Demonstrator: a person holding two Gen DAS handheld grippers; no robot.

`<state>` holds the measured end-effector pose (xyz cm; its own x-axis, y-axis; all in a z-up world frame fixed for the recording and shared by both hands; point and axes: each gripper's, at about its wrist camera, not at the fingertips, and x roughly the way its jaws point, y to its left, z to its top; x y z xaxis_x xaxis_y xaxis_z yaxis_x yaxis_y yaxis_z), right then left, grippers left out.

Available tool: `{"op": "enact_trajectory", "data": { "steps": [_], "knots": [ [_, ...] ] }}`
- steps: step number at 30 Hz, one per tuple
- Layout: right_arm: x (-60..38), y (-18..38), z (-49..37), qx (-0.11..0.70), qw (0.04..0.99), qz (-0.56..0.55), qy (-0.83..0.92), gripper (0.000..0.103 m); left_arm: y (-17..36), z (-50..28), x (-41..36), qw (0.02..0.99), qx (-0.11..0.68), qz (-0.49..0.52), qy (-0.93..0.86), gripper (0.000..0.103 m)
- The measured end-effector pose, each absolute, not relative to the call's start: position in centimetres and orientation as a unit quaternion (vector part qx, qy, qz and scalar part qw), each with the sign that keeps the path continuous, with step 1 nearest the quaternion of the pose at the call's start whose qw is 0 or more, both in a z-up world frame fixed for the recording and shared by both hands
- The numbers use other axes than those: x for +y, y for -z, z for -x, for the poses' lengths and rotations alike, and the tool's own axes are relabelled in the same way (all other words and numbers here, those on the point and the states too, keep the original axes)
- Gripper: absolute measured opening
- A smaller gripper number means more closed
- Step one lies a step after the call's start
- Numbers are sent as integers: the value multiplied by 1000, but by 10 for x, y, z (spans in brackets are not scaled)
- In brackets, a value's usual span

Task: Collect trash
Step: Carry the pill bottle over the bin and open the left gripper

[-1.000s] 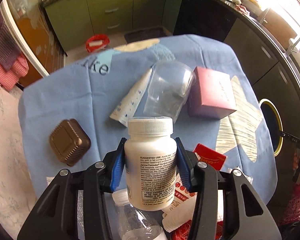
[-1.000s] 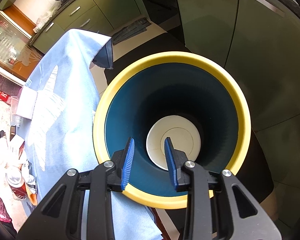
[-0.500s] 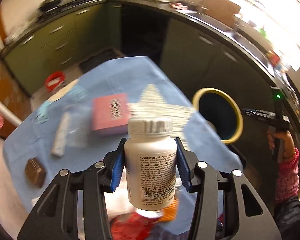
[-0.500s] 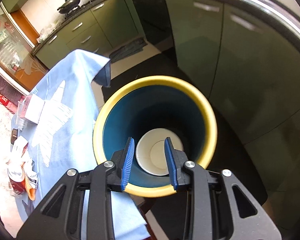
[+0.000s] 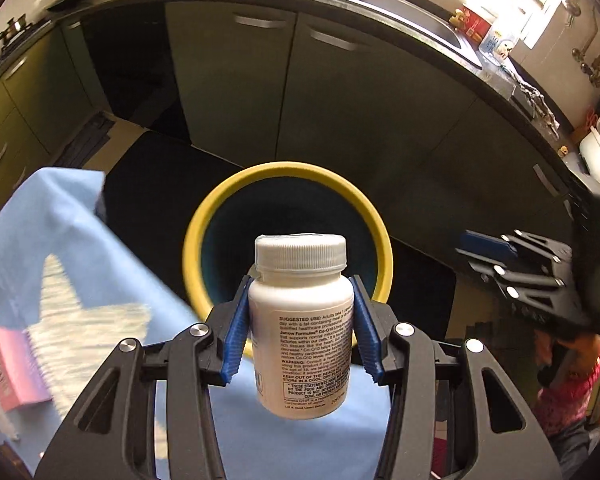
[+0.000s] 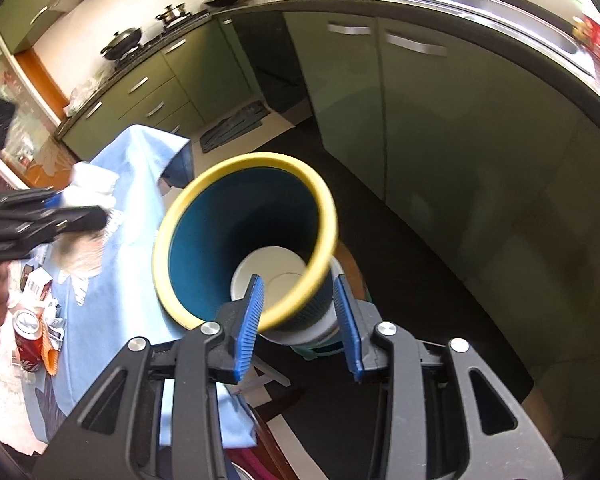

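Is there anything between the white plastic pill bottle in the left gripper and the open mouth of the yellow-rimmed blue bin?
Nothing visible. The white plastic pill bottle sits before the yellow-rimmed blue bin, whose mouth is uncovered. The right gripper is off to the side.

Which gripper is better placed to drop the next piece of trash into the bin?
Left. The left gripper holds the white pill bottle in front of the bin. The right gripper is empty, its jaws opening.
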<state>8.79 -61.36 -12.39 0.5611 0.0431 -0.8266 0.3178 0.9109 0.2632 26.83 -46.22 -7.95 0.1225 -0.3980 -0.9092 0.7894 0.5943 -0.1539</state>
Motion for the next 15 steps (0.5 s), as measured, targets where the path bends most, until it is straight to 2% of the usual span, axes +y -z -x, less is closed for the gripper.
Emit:
{"op": "enact_trajectory", "data": {
  "steps": [3,6,7,10,13,15],
  "knots": [
    [-624,128,-75,458,860,-206,90,40,101,-271,-485,722,527,-193,405,48],
    [-631,133,-67,453,860,-215,95,43,105,-274,-489,727,529,-183,397,70],
    [-632,134,-66,453,860,-215,96,43,102,-273,-487,730,527,-180,396,72],
    [-629,136,-67,452,862,-211,92,43,79,-269,-465,745,506,-168,402,74],
    [-621,136,-72,454,863,-207,78,44,45,-261,-427,769,471,-141,410,84],
    [-612,137,-78,457,864,-202,67,44,23,-251,-395,788,442,-127,409,88]
  ]
}}
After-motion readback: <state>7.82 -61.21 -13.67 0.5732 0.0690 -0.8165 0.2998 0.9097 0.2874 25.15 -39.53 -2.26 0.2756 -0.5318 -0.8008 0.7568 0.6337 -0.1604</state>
